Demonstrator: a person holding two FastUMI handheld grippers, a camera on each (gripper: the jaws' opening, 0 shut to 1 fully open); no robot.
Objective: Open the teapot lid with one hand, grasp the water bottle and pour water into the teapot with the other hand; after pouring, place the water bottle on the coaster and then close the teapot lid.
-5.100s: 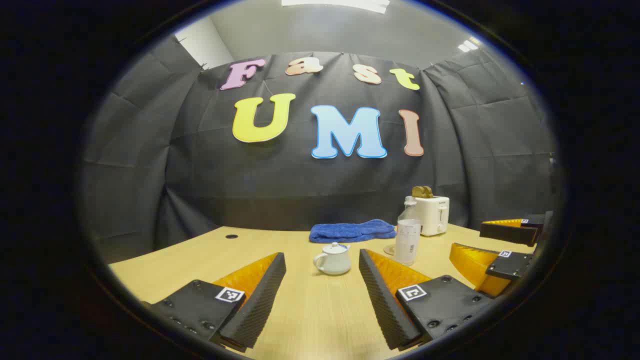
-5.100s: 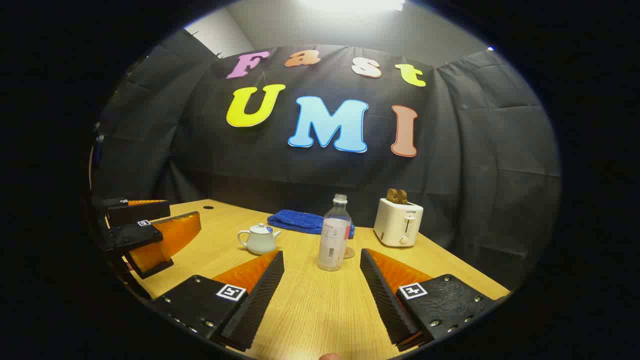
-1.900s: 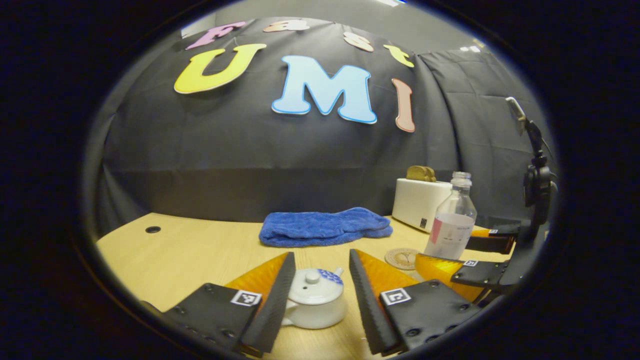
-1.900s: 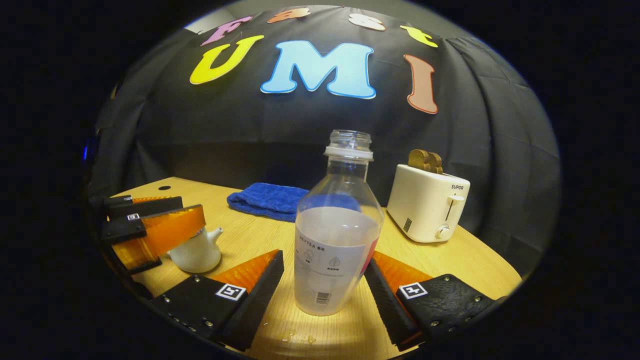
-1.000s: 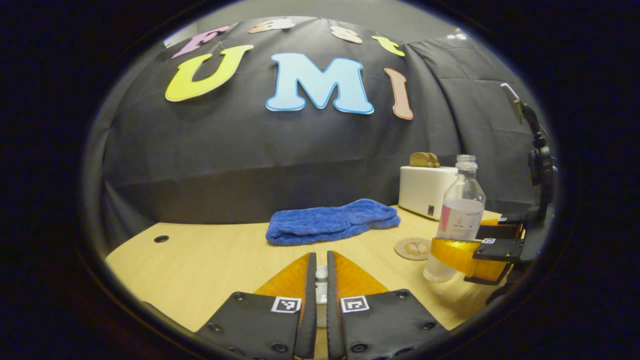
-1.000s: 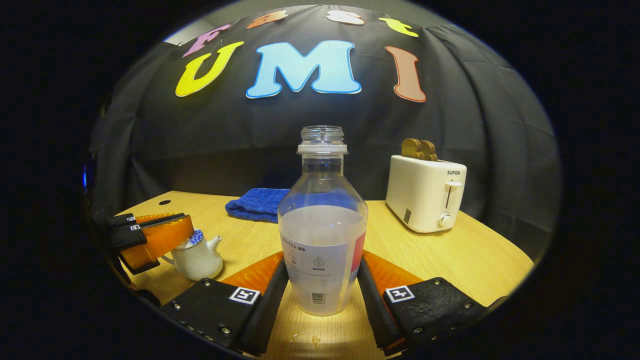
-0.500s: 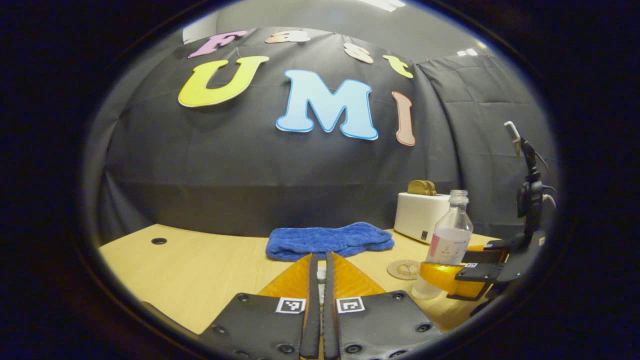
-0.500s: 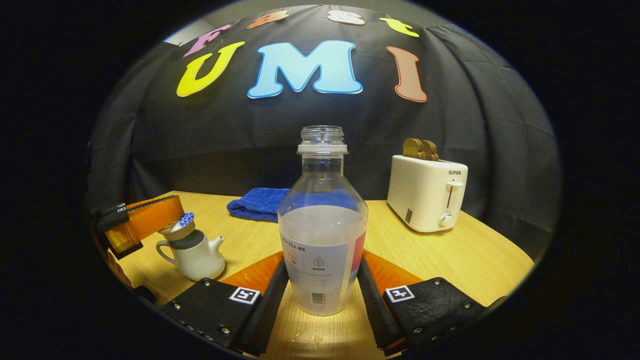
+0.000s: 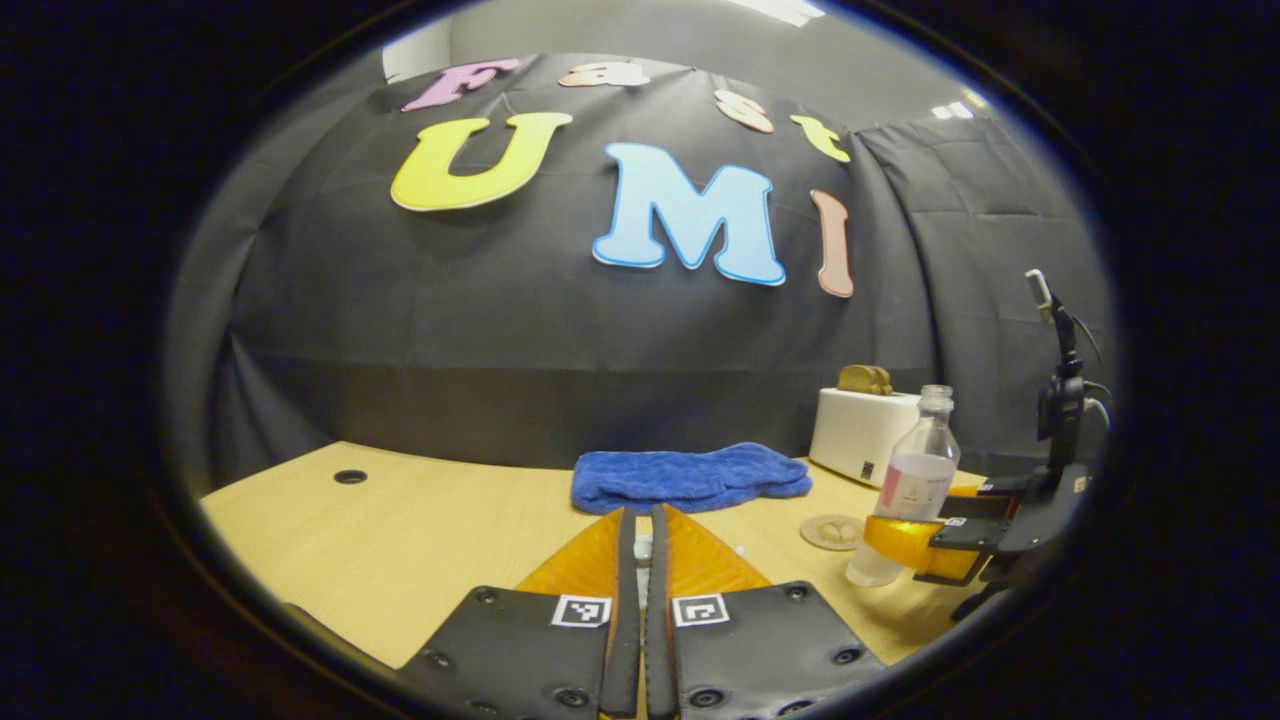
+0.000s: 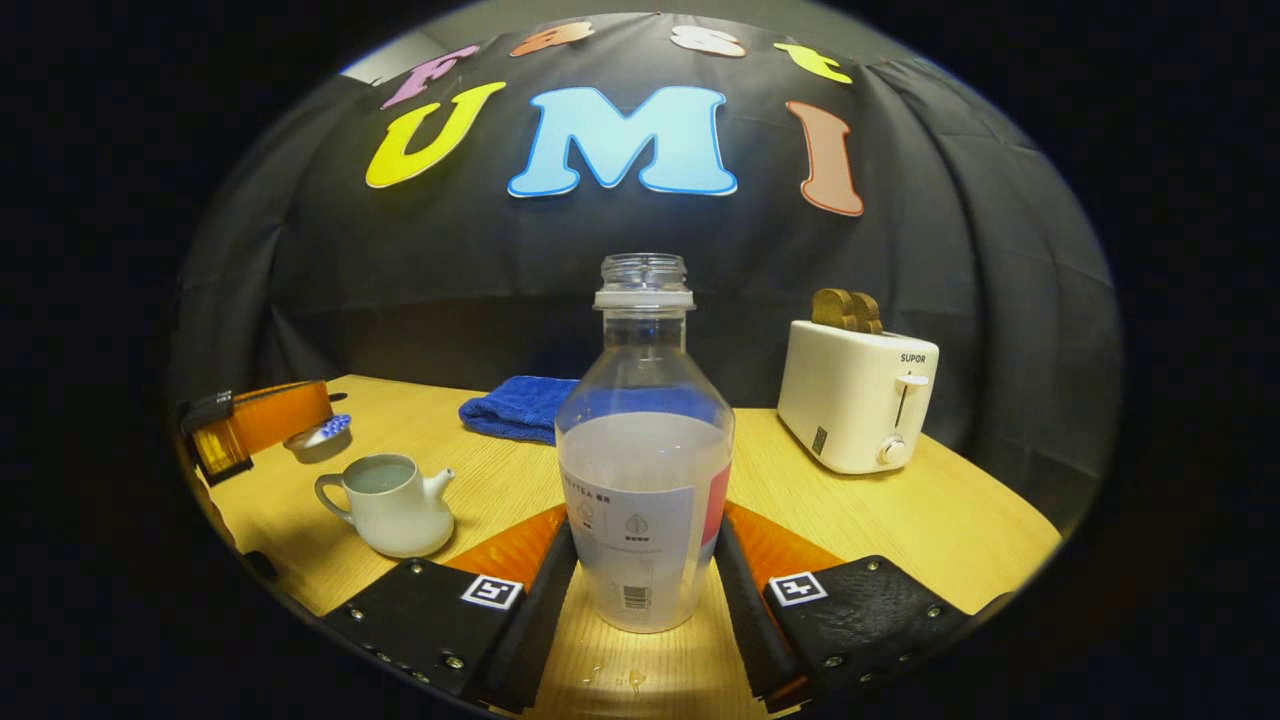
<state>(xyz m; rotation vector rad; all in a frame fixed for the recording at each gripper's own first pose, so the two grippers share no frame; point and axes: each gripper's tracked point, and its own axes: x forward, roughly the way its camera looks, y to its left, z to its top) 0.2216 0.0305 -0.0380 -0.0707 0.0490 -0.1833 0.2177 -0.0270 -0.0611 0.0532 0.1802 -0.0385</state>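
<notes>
The water bottle [image 10: 645, 470] is clamped upright between both fingers of the right gripper [image 10: 640, 580], its base on the desk [image 10: 900, 520]. The lid [image 10: 318, 437] is pinched in the left gripper [image 9: 641, 560], held up clear of the open teapot [image 10: 392, 508]. The coaster [image 9: 832, 531] sits just beside the bottle, near the blue towel [image 9: 690, 477].

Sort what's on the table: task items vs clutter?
Task items:
teapot, open
lid, held by left gripper
water bottle, clamped in right gripper
coaster

Clutter:
toaster with toast
blue towel
</notes>
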